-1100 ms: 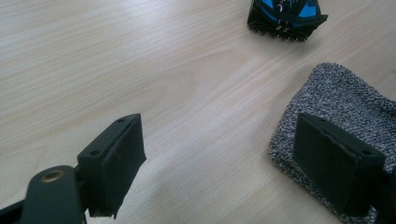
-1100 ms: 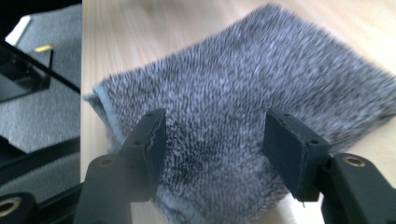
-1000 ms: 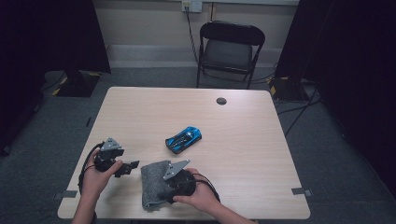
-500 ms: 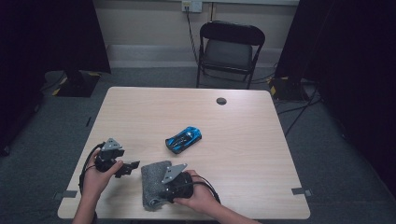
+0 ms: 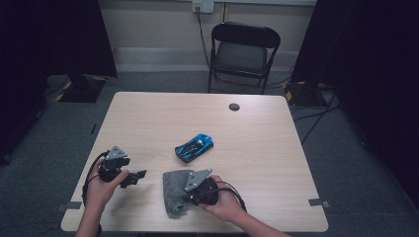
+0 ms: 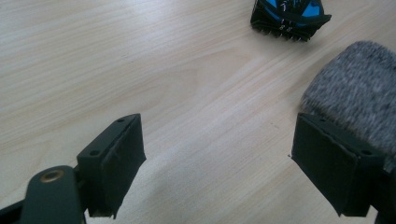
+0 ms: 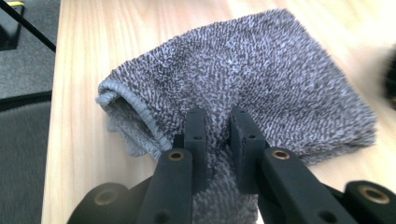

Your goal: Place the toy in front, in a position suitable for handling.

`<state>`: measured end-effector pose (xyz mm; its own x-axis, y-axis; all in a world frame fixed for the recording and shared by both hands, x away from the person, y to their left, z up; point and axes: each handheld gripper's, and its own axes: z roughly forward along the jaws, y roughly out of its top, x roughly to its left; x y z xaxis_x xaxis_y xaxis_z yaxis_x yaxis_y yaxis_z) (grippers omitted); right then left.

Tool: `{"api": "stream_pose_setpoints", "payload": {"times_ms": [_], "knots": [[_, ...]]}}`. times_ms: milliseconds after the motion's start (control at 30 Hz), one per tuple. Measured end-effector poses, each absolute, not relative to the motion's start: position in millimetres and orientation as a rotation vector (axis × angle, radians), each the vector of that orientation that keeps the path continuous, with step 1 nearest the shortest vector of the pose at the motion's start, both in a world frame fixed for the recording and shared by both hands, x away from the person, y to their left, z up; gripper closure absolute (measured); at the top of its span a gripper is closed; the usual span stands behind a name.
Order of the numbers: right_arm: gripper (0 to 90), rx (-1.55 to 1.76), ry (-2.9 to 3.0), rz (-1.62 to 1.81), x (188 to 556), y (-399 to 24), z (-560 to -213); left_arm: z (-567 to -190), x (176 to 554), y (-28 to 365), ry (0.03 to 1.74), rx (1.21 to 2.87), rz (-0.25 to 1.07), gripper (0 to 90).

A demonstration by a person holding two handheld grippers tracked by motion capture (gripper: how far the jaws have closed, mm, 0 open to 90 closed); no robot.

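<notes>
- The grey towel (image 5: 174,190) lies folded at the near edge of the wooden table (image 5: 257,143), well apart from the blue toy car (image 5: 194,147), which sits nearer the table's middle.
- The right gripper (image 7: 218,140) has just been closing, and its jaws now pinch a ridge of the towel's fabric between them; in the right gripper view the pile bunches up between the narrow pads.
- From that grip the towel stretches away ahead of the jaws, its hemmed open edge lifting on the left of that view.
- The left gripper (image 6: 217,158) stands wide with nothing between its jaws, hovering over bare wood.
- In the left gripper view the towel's corner sits just behind the right-hand jaw, so the cloth lies to that gripper's right, near it.
- Judgement: the right hand already owns the towel; the left is near enough to take a free corner with a short sideways reach.
</notes>
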<state>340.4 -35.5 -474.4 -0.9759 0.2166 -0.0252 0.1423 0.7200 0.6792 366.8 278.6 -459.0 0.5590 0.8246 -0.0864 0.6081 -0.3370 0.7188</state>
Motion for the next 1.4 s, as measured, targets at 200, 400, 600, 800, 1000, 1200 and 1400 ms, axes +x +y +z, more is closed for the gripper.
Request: {"api": "stream_pose_setpoints", "payload": {"times_ms": [200, 400, 600, 800, 1000, 1200, 1400], "knots": [[79.2, 0.315, 2.783, 1.118, 347.0, -73.4, -457.0, -460.8, 366.9, 276.0, 1.151, 2.070, 0.373, 16.6], [79.2, 0.377, 2.742, 1.084, 356.9, -114.4, -448.5, -462.5, 367.0, 271.6, 1.143, 2.084, 0.362, 16.6], [79.1, 0.448, 2.706, 1.023, 374.0, -146.2, -449.2, -464.6, 367.7, 268.8, 1.139, 2.096, 0.355, 16.7], [78.4, 0.466, 2.710, 0.952, 393.1, -160.0, -455.6, -467.2, 368.2, 267.4, 1.139, 2.103, 0.342, 16.7], [65.0, 0.492, 2.717, 0.919, 400.9, -166.0, -464.0, -469.4, 368.3, 267.6, 1.145, 2.110, 0.344, 16.8], [54.4, 0.583, 2.670, 0.996, 395.3, -163.7, -454.2, -470.4, 368.8, 264.4, 1.139, 2.120, 0.336, 16.7], [48.4, 0.683, 2.633, 1.112, 392.6, -148.9, -450.5, -469.8, 368.5, 261.5, 1.130, 2.124, 0.337, 16.8]]}}
